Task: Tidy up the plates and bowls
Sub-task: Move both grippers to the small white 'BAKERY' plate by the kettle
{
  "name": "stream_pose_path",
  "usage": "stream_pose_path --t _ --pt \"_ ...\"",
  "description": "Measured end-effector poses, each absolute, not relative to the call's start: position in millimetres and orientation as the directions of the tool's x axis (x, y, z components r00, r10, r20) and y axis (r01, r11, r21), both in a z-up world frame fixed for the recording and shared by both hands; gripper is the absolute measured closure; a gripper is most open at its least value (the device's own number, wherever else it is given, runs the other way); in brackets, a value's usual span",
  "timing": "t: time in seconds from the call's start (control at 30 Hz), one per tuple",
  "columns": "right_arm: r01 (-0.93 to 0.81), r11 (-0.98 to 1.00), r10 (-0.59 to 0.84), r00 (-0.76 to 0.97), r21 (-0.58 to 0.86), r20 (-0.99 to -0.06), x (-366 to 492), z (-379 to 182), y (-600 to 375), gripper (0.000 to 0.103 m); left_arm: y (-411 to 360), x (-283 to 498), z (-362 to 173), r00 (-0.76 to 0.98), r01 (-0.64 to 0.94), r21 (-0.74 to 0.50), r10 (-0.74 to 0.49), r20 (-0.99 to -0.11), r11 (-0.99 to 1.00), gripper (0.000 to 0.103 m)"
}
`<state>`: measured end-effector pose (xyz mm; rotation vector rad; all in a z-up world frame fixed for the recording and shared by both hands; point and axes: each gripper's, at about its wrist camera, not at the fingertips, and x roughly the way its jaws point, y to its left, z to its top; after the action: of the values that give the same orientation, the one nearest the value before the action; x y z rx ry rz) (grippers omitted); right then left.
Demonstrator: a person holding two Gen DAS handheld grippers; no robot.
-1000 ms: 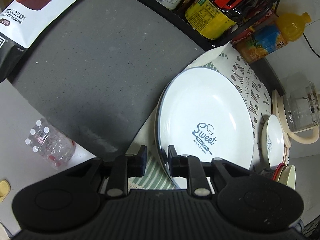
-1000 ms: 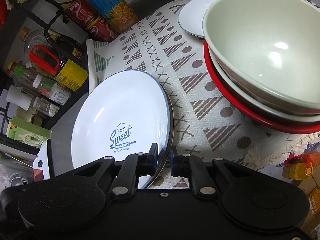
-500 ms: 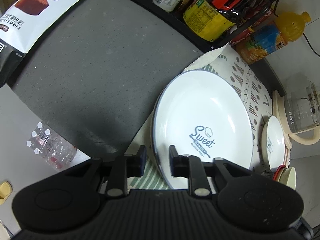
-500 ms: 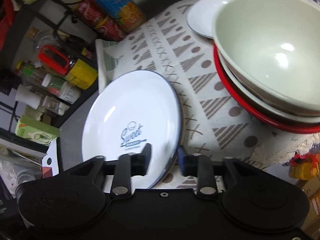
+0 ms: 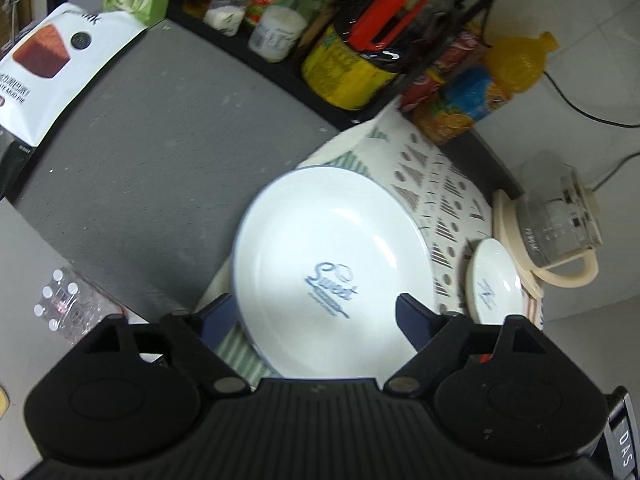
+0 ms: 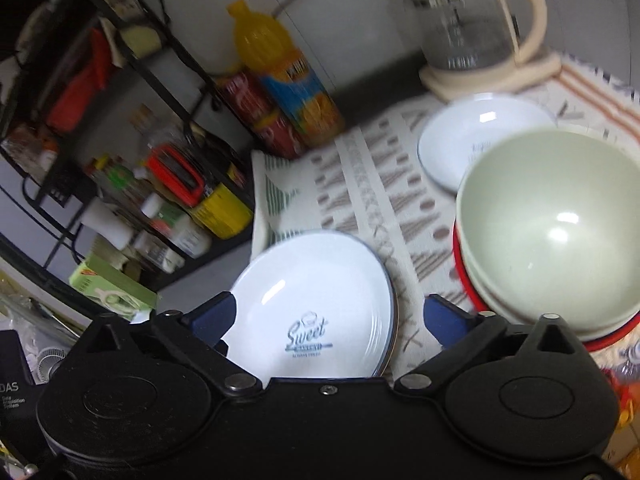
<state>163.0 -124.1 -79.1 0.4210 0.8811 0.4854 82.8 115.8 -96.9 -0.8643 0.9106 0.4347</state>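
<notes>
Plate (image 5: 332, 264) marked "Sweet" lies flat on the patterned cloth (image 6: 360, 184), released.
Its left rim reaches the cloth's edge by the bare grey counter (image 5: 140, 160); open cloth separates it from the stacked bowls (image 6: 552, 232) and small plate (image 6: 472, 140). Left gripper (image 5: 316, 314) and right gripper (image 6: 328, 314) hover above it angled downward, jaws opening wide, pads off the rim.

Home kitchen: condiment rack (image 6: 132, 184), kettle (image 6: 476, 28)

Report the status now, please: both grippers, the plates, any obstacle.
Left gripper, right gripper: jaws opening, nothing gripped. Large plate lying stacked on patterned cloth. Stacked bowls close beside.
</notes>
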Motion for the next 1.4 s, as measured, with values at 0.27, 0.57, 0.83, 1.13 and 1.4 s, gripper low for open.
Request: stream_pose_path --t 0.27,0.57,0.83,1.13,1.4 --pt "-0.259 0.804 0.572 0.58 0.535 -0.579 149 -63 -158 0.0 103 83 -76 0.603 -0.623 -0.507 -0.046 -0.796 0.596 0.007" --pt "-0.249 0.826 0.532 0.64 0.506 -0.554 137 -49 -198 0.0 79 88 -57 0.602 -0.593 -0.473 -0.031 -0.798 0.652 0.006" --pt "-0.208 0.841 0.494 0.67 0.499 -0.555 138 -46 -230 0.0 46 100 -36 0.598 -0.503 -0.378 -0.003 -0.802 0.777 0.006" --pt "-0.227 0.84 0.498 0.684 0.493 -0.533 147 -41 -249 0.0 6 130 -28 0.603 -0.365 -0.316 -0.036 -0.797 0.876 0.006" --pt "-0.179 0.863 0.46 0.662 0.472 -0.592 180 -47 -261 0.0 -10 178 -34 0.597 -0.305 -0.299 -0.063 -0.8 0.904 0.006"
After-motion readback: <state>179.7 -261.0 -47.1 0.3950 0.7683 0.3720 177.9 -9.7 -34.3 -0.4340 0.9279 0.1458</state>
